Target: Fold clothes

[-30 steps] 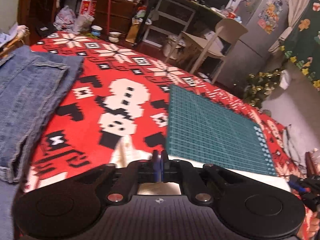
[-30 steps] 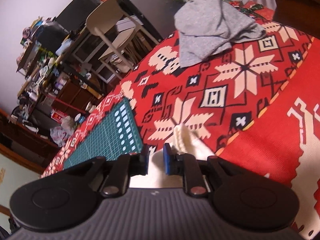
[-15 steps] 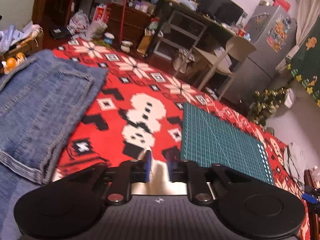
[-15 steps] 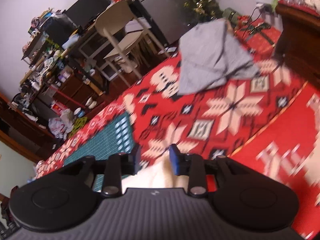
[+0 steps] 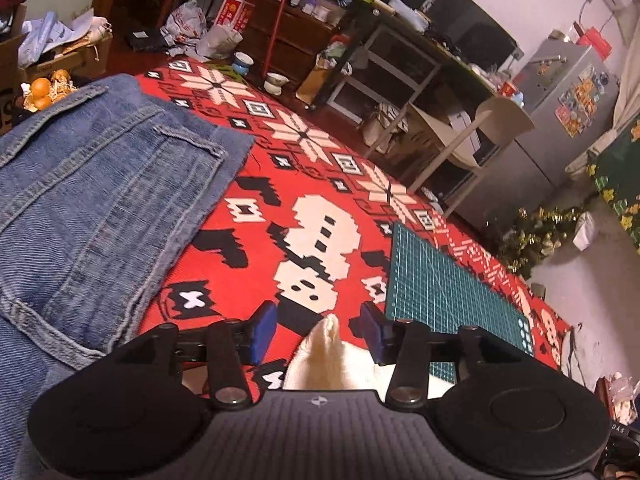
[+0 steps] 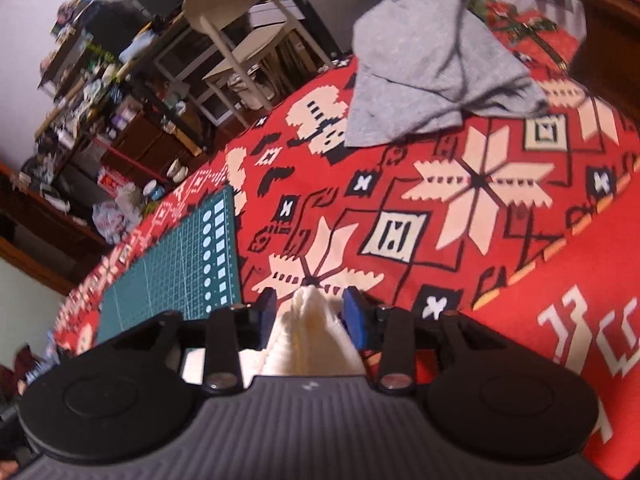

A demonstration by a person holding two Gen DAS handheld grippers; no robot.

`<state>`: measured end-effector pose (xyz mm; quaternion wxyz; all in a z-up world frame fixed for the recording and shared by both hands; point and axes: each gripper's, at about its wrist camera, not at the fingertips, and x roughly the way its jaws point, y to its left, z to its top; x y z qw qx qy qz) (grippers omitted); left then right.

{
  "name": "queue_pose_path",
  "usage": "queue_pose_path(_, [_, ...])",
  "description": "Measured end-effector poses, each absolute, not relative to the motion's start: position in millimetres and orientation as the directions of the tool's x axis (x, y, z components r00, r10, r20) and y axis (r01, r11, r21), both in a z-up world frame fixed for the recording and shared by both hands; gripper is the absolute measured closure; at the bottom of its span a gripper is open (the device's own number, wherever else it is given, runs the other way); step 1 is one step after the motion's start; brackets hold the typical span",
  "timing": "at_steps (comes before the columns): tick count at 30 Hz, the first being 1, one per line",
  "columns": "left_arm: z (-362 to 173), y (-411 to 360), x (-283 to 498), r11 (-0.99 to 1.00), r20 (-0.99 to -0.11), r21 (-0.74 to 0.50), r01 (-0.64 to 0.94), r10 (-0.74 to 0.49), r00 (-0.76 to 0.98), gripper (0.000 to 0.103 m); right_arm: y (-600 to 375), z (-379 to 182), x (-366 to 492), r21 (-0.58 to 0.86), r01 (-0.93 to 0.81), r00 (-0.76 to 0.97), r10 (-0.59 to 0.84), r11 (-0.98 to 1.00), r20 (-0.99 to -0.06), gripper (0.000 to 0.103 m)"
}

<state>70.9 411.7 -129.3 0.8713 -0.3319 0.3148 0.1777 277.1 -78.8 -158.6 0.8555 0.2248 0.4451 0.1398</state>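
Two garments flank mat | jeans left | grey top right

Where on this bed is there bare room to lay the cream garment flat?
Bare red blanket lies between the jeans and the green cutting mat, and between mat and grey top. Crowded where those lie.

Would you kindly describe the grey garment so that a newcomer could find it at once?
Start from the red patterned blanket covering the surface, and look to its far edge near the cream chair. There lies the crumpled grey garment, the only plain grey cloth, loosely heaped rather than laid flat.
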Motion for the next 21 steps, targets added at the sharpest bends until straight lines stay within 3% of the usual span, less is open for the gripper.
queue_pose_path(4, [-135, 406, 80, 0.737, -0.696, -0.431, -0.521, 0.096, 0.712, 0.063, -77, -153, 275, 0.493, -0.052, 0.565, 0.433, 0.868, -0.702, 0.069])
queue_pose_path(8, [-137, 400, 82, 0.757, -0.705, -0.392, -0.522, 0.117, 0.699, 0.09, -75, -149, 274, 0.469, -0.056, 0.563, 0.416, 0.881, -0.714, 0.084])
queue_pose_path(9, [-138, 400, 81, 0.746, -0.702, -0.404, -0.529, 0.118, 0.702, 0.092, -74, -149, 273, 0.467, -0.058, 0.563, 0.416, 0.882, -0.714, 0.089])
queue_pose_path(21, [-125, 414, 88, 0.693, -0.574, -0.525, -0.493, 0.14, 0.807, 0.094, -71, -130, 296, 0.5, -0.123, 0.645, 0.452, 0.857, -0.616, 0.093])
